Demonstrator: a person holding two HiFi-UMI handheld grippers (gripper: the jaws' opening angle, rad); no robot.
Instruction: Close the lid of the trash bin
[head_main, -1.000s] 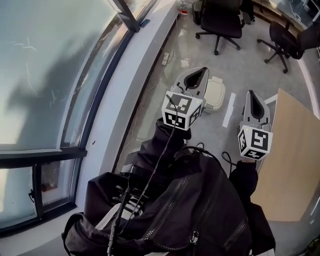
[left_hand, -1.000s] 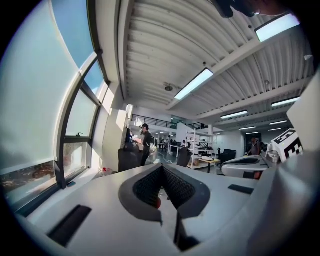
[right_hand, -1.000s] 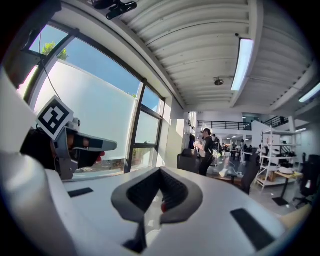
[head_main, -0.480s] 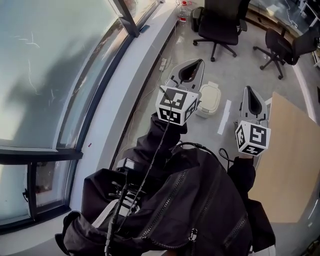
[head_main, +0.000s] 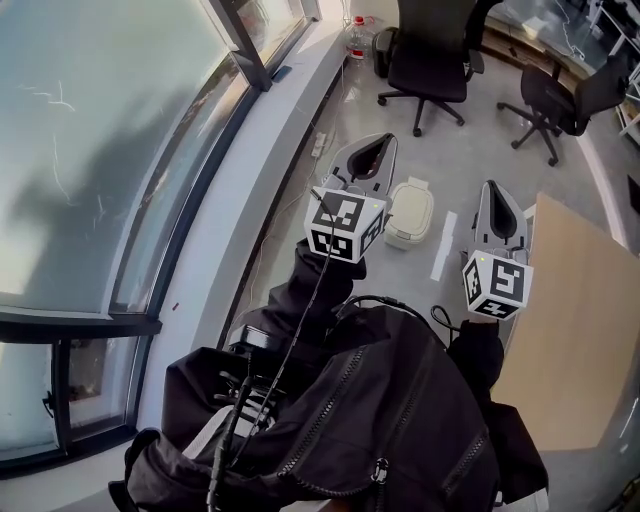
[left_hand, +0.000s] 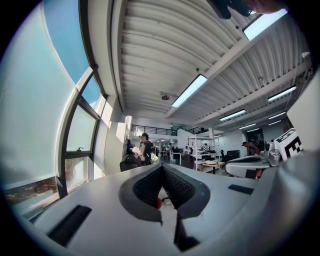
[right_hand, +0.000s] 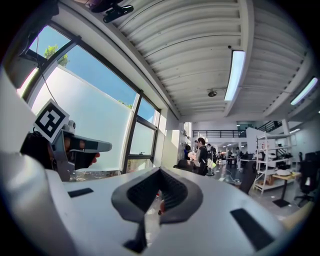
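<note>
While both hand-held grippers rose to a level pose over the last second, the cream plastic trash bin (head_main: 411, 212) stayed where it was on the grey floor (head_main: 470, 150), ahead of the person and lying between the two tools in the head view. Its rounded lid (head_main: 413, 203) lay flat on the body in each head view, so the closing looked finished and the lift read as a withdrawal, not an approach.

The left hand-held gripper (head_main: 375, 148) had its jaws brought together at the tips with nothing between them, as its own view showed (left_hand: 161, 166). The right hand-held gripper (head_main: 494, 195) was likewise pinched closed and empty (right_hand: 160, 171). Neither touched the bin; both stood well above it, pointing out into the room.

To the person's left the glazed window wall (head_main: 120, 150) and its curved sill bounded the space. To the right the corner of a pale wooden worktop (head_main: 580, 320) came close beside the right tool, the tightest edge for any sideways swing. A white strip (head_main: 443, 245) lay on the floor just right of the bin. Black office chairs (head_main: 430, 50) stood well beyond it, leaving open floor ahead.
</note>
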